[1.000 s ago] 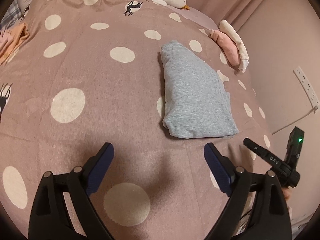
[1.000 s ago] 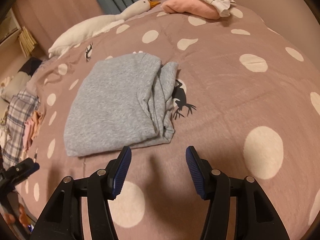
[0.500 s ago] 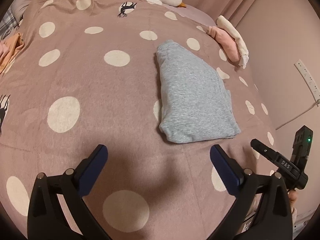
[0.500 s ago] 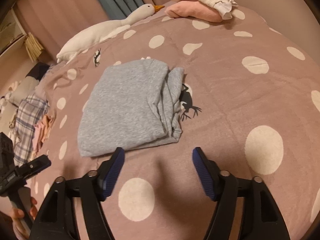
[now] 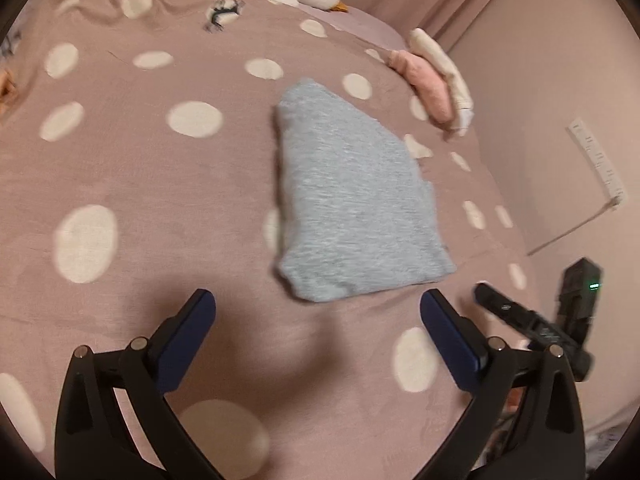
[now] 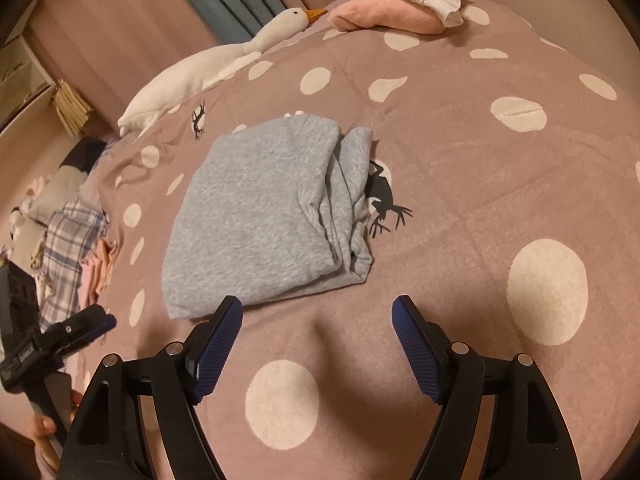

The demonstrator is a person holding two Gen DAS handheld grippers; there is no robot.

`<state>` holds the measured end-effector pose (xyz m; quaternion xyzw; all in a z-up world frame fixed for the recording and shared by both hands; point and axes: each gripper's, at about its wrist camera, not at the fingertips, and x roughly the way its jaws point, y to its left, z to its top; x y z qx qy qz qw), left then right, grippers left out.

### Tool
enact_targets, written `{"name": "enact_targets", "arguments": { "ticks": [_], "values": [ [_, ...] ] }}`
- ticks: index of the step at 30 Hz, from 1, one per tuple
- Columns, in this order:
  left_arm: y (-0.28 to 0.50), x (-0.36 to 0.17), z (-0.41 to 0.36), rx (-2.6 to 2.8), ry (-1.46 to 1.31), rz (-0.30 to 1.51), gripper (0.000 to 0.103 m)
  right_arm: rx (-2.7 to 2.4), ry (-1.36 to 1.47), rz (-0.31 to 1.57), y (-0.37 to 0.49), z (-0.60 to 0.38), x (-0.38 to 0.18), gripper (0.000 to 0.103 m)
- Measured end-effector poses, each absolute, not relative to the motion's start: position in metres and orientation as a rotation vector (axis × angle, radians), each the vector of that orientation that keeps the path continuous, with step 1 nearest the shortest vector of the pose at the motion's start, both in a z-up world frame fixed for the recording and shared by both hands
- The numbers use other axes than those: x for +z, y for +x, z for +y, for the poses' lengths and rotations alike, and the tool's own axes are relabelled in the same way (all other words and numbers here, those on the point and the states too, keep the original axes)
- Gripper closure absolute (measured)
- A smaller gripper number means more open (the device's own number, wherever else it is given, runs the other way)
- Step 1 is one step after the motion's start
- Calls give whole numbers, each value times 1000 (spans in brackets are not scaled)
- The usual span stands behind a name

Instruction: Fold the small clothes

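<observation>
A folded grey garment (image 5: 352, 208) lies flat on the pink spotted bedspread (image 5: 160, 200). My left gripper (image 5: 316, 300) hovers just short of its near edge, open wide and empty. In the right wrist view the same grey garment (image 6: 256, 216) shows its layered folds on the right side. My right gripper (image 6: 317, 305) stands just before the garment's near right corner; its jaws are opening and nothing is between them. Each gripper shows at the edge of the other's view: the right gripper (image 5: 520, 316) and the left gripper (image 6: 60, 340).
Folded pink and white clothes (image 6: 384, 16) are stacked at the bed's far edge. A white goose plush (image 6: 224, 64) lies along the back. A heap of plaid and peach clothes (image 6: 68, 248) sits at the left. A wall with a power strip (image 5: 596, 160) borders the bed.
Both grippers' jaws have spread wider, the right one the most. The left gripper has shifted a little, so the grey garment now sits closer to the middle of its view.
</observation>
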<state>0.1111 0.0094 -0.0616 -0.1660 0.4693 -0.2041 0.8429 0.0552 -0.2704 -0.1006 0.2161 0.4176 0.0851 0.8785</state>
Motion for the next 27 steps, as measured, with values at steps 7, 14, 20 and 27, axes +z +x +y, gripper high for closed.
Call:
{"name": "enact_targets", "arguments": {
  "ticks": [7, 14, 20, 27],
  "values": [
    [127, -77, -1, -605, -450, 1065, 0, 235, 573, 826, 58, -284, -107, 21],
    [146, -87, 2, -619, -525, 1102, 0, 281, 633, 807, 61, -289, -113, 19],
    [169, -92, -2, -627, -527, 1139, 0, 269, 616, 797, 69, -292, -116, 19],
    [190, -102, -2, -620, -550, 1171, 1, 271, 608, 865, 81, -295, -126, 19]
  ]
}}
